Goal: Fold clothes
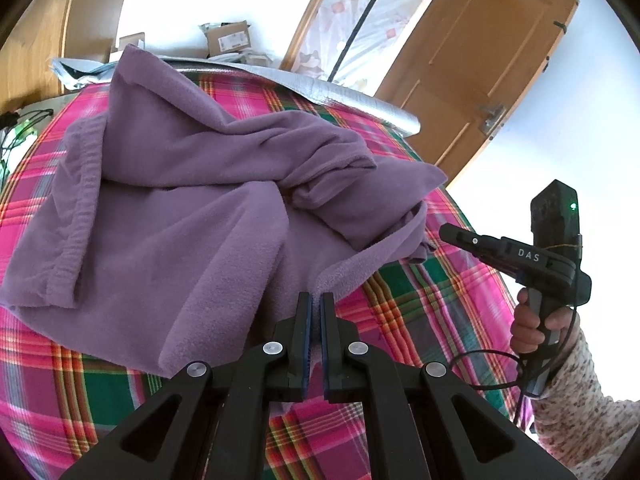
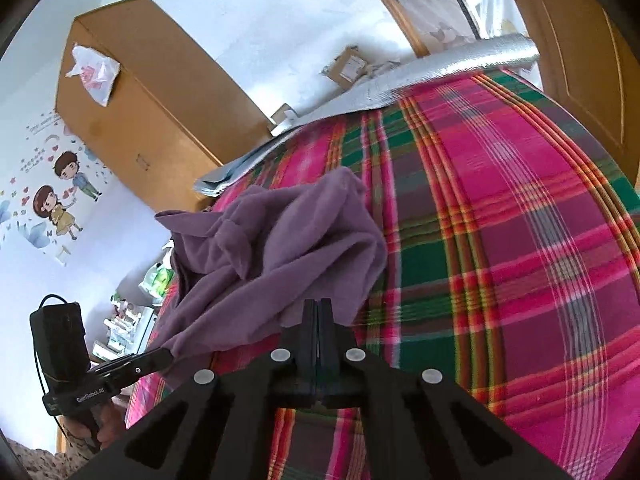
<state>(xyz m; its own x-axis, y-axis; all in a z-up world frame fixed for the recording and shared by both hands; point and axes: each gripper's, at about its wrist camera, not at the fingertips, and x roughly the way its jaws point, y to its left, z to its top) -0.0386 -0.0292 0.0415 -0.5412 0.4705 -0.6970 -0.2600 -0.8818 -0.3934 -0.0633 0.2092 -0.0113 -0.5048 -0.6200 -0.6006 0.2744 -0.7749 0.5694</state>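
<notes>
"DAS" on right gripper (image 1: 450, 234); "GenRobot.AI", seemingly, left gripper (image 2: 166, 356).

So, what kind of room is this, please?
Most likely a bedroom in a home. The purple garment lies on a bed-like surface under a plaid cover, a wooden wardrobe stands by the wall, and cartoon stickers decorate the wall.

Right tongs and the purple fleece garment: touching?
Touching. In the left wrist view the right tongs meet the purple fleece garment at its corner; the right wrist view shows fabric at their shut tips.
</notes>
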